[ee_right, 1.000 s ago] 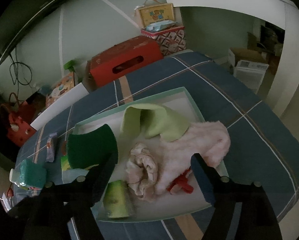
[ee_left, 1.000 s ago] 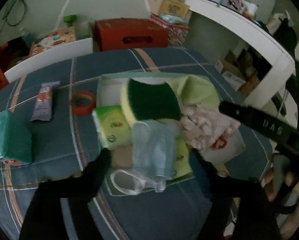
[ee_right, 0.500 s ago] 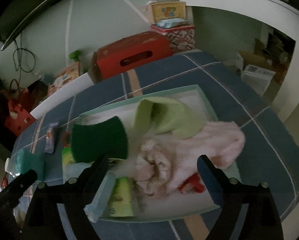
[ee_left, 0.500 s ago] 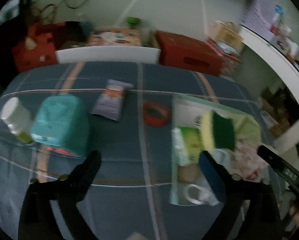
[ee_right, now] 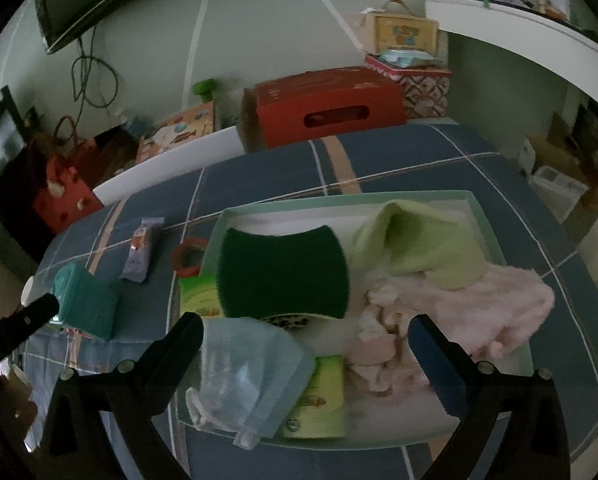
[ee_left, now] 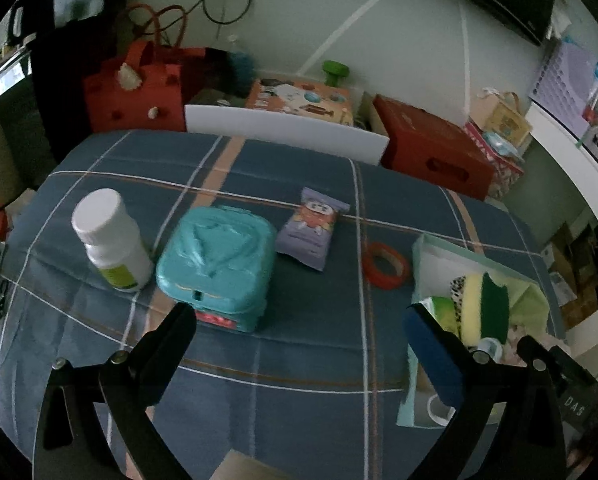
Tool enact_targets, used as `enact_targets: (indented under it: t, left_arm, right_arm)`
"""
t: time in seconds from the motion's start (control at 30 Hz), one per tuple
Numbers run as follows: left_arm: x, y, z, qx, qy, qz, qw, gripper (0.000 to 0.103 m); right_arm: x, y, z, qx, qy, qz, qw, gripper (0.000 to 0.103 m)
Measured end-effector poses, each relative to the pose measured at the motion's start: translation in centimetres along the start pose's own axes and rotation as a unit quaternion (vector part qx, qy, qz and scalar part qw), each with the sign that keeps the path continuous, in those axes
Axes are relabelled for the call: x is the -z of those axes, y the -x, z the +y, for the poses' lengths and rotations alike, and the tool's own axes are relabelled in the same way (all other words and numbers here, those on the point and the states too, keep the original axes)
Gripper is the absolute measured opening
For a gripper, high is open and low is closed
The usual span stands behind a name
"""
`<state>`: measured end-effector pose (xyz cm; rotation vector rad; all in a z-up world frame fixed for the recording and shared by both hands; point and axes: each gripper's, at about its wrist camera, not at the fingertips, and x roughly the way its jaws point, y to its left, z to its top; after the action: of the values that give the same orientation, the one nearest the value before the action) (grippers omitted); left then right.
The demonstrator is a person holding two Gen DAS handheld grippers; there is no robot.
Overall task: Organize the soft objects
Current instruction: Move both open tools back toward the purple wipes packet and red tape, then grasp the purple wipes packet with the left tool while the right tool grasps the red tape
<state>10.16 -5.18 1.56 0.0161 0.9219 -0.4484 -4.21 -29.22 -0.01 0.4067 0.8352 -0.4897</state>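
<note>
Right wrist view looks straight down on the shallow box (ee_right: 487, 216), which sits toward the table's right edge and is already crowded with soft goods: green scouring sponge (ee_right: 283, 272), lime cloth (ee_right: 423, 248), pink fluffy cloth (ee_right: 511, 308), a clear pouch (ee_right: 247, 376) at the near rim. The right gripper (ee_right: 303, 344) hovers over it, fingers spread, nothing between them. Over on the left, the left gripper (ee_left: 299, 328) is also spread wide and empty, aimed at the teal wipes pack (ee_left: 215, 264) near the table's middle. That looks like the next soft item. My advice: straddle the pack across its narrower sides, squeeze gently, and steer clear of the white bottle (ee_left: 111, 240) just beside it, the snack packet (ee_left: 311, 232) and the red tape ring (ee_left: 385, 266).
</note>
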Motion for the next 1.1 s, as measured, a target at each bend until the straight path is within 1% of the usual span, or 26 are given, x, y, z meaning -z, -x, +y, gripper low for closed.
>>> enact_targets:
  t: [0.17, 0.27, 0.4, 0.53, 0.63, 0.67, 0.7, 0.73, 0.77, 0.8, 0.83, 0.9, 0.93, 0.97, 1.0, 1.03, 1.1]
  left_arm:
    - [-0.4, 0.7, 1.8, -0.020, 0.010, -0.013, 0.9997, 0.103]
    - [-0.7, 1.1, 3.5, -0.030, 0.030, -0.015, 0.9990, 0.103]
    - [-1.0, 1.8, 5.8, -0.041, 0.056, -0.024, 0.9973, 0.103]
    - [-1.6, 2.1, 7.5, -0.048, 0.071, -0.026, 0.9959, 0.103]
    - [-3.5, 1.8, 7.7, -0.028, 0.064, -0.021, 0.9973, 0.103]
    - [-4.3, 1.7, 7.7, -0.023, 0.057, -0.019, 0.9979, 0.103]
    - [-5.2, 1.6, 7.7, -0.022, 0.049, -0.018, 0.9984, 0.103]
    - [-6.7, 1.2, 7.4, -0.018, 0.030, -0.015, 0.9993, 0.103]
    - [-7.8, 0.8, 7.2, -0.010, 0.016, -0.006, 0.9998, 0.103]
    - [-9.0, 0.0, 6.9, 0.003, 0.002, 0.010, 0.9999, 0.103]
    - [-10.4, -1.0, 6.4, 0.008, -0.010, 0.031, 0.9995, 0.103]
    - [-12.1, -2.8, 5.1, 0.000, -0.038, 0.062, 0.9973, 0.103]
    - [-13.1, -4.3, 4.3, 0.007, -0.054, 0.088, 0.9946, 0.103]
    - [-13.7, -5.7, 3.7, 0.018, -0.057, 0.114, 0.9917, 0.103]
    - [-14.2, -7.1, 3.3, 0.020, -0.056, 0.141, 0.9882, 0.103]
    - [-14.3, -7.9, 3.0, 0.016, -0.058, 0.157, 0.9858, 0.103]
    - [-14.3, -10.7, 1.7, 0.006, -0.078, 0.195, 0.9776, 0.103]
  right_arm:
    - [0.2, -0.4, 1.9, -0.005, 0.019, 0.007, 1.000, 0.103]
    - [0.3, -0.6, 3.2, -0.014, 0.028, 0.008, 0.999, 0.103]
    - [0.4, -0.5, 5.7, -0.036, 0.044, 0.005, 0.998, 0.103]
    - [0.2, -0.4, 8.5, -0.060, 0.073, -0.003, 0.995, 0.103]
    - [-0.9, -1.2, 10.2, -0.095, 0.083, -0.003, 0.992, 0.103]
    - [-1.2, -1.6, 10.6, -0.097, 0.087, 0.001, 0.991, 0.103]
    - [-1.7, -1.9, 10.9, -0.090, 0.092, 0.005, 0.992, 0.103]
    - [-2.5, -2.4, 11.2, -0.078, 0.097, 0.006, 0.992, 0.103]
    - [-3.2, -2.8, 11.5, -0.073, 0.104, 0.009, 0.992, 0.103]
    - [-4.1, -3.5, 11.7, -0.073, 0.113, 0.014, 0.991, 0.103]
    - [-5.3, -4.6, 11.9, -0.076, 0.126, 0.025, 0.989, 0.103]
    - [-7.0, -6.5, 12.2, -0.083, 0.150, 0.052, 0.984, 0.103]
    - [-7.8, -7.7, 12.3, -0.087, 0.164, 0.071, 0.980, 0.103]
    - [-8.3, -8.7, 12.5, -0.091, 0.175, 0.089, 0.976, 0.103]
    - [-8.6, -9.9, 12.7, -0.099, 0.190, 0.110, 0.971, 0.103]
    - [-8.8, -10.7, 13.0, -0.106, 0.202, 0.124, 0.966, 0.103]
    - [-8.8, -11.8, 13.4, -0.118, 0.225, 0.144, 0.956, 0.100]
